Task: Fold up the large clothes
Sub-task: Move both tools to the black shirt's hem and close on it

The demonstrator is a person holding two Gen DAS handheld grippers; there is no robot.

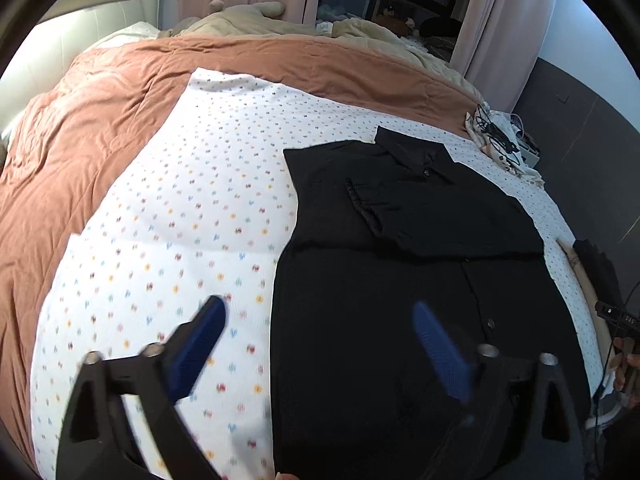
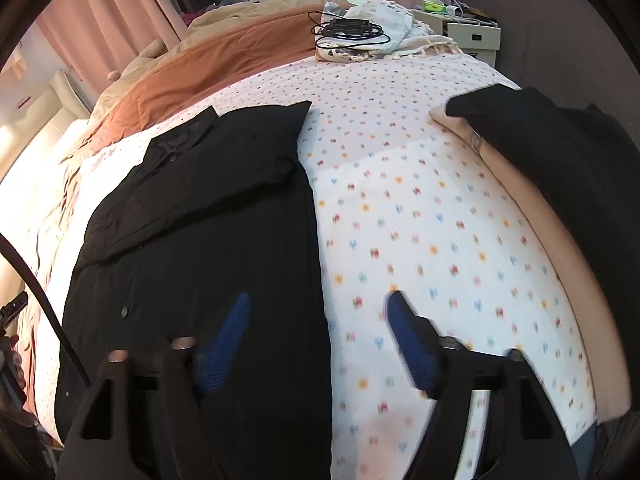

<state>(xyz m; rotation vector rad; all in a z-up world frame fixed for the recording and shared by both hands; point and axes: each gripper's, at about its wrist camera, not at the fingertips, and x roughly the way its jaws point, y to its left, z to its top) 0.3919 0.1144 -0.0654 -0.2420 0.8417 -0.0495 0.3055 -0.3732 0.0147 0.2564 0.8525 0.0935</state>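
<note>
A black button-up shirt [image 1: 400, 208] [image 2: 208, 200] lies flat on a white dotted sheet [image 1: 180, 200] [image 2: 420, 200], collar at the far end, with a sleeve folded across its chest. My left gripper [image 1: 318, 308] hangs open above the shirt's lower left edge, one blue pad over the sheet and the other over the black cloth. My right gripper [image 2: 318, 300] is open too, straddling the shirt's lower right edge in the same way. Neither gripper holds any cloth.
An orange-brown duvet [image 1: 100, 120] [image 2: 224, 56] covers the far side of the bed. A tangle of black cables on a crumpled cloth [image 1: 500, 136] [image 2: 352, 32] sits at the far corner. Another dark garment [image 2: 560, 140] drapes over the bed's right edge, near a white nightstand [image 2: 472, 36].
</note>
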